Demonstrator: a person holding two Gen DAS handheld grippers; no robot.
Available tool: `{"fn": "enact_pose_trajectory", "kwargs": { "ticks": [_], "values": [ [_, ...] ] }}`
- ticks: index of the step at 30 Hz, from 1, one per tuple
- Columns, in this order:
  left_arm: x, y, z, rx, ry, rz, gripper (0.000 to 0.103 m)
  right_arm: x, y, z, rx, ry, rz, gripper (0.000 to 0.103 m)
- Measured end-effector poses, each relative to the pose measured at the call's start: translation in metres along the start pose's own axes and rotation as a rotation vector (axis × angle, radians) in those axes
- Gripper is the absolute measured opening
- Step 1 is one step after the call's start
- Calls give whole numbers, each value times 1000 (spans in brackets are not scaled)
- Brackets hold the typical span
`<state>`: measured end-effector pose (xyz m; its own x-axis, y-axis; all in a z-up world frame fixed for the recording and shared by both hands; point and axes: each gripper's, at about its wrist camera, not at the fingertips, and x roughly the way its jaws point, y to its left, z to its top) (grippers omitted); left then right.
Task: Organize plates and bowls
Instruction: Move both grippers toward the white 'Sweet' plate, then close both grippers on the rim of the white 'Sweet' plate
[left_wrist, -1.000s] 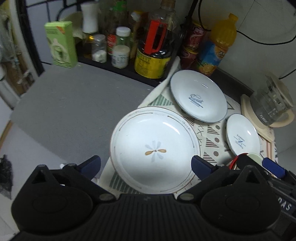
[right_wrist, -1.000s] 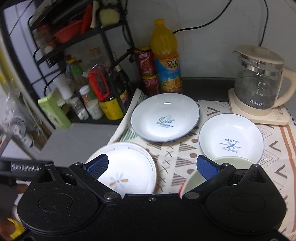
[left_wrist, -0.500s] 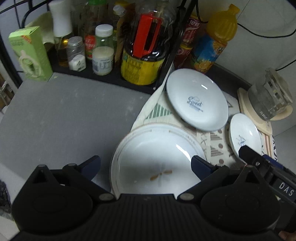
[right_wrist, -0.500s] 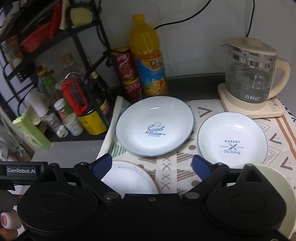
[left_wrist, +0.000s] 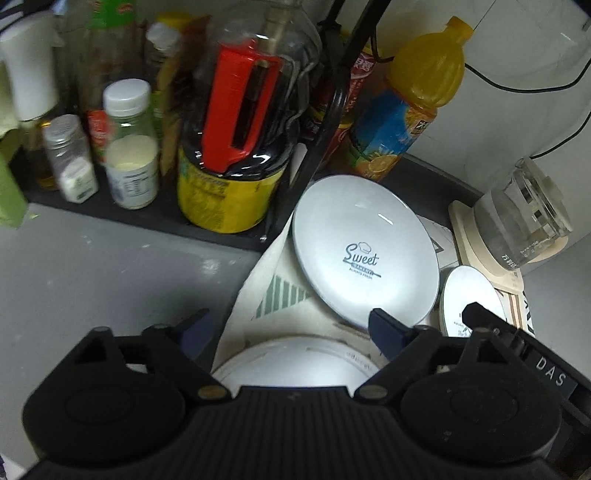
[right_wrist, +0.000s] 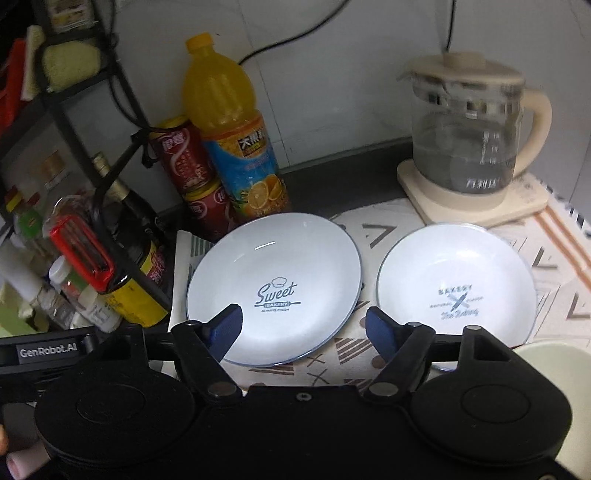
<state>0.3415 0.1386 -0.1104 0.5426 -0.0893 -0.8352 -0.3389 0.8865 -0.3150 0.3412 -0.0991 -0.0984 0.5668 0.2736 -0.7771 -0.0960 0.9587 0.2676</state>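
Left wrist view: the left gripper (left_wrist: 291, 328) has its blue-tipped fingers (left_wrist: 388, 330) spread wide and released, gripping nothing; between and below them lies the far rim of a large white plate (left_wrist: 295, 363), mostly hidden by the gripper body; beyond it the Sweet plate (left_wrist: 364, 254) rests on the patterned cloth (left_wrist: 280, 295), with the bakery plate (left_wrist: 469, 295) just beside it to the right, partly behind the other gripper's black body; a rack of bottles and jars (left_wrist: 147, 129) and an orange juice bottle (left_wrist: 406, 114) stand behind on the counter (left_wrist: 110, 273).

Right wrist view: the right gripper (right_wrist: 304, 328) is likewise released, fingers (right_wrist: 225, 326) apart and holding nothing; it hovers over the near edge of the Sweet plate (right_wrist: 275, 284); the bakery plate (right_wrist: 456, 288) sits to the right, close but apart; a pale bowl (right_wrist: 554, 373) shows at the lower right edge; a glass kettle (right_wrist: 469, 144) stands behind on its base.
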Motion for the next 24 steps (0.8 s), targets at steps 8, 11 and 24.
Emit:
{"fn": "enact_pose_trajectory", "kwargs": {
  "ticks": [8, 11, 24],
  "values": [
    [36, -6, 13, -12, 29, -76, 61, 34, 0, 4, 54, 87, -36, 55],
    [50, -9, 13, 3, 39, -77, 55, 48, 0, 3, 63, 125, -47, 52],
    [90, -12, 9, 12, 59, -43, 35, 100, -18, -2, 179, 240, -72, 28]
  ]
}}
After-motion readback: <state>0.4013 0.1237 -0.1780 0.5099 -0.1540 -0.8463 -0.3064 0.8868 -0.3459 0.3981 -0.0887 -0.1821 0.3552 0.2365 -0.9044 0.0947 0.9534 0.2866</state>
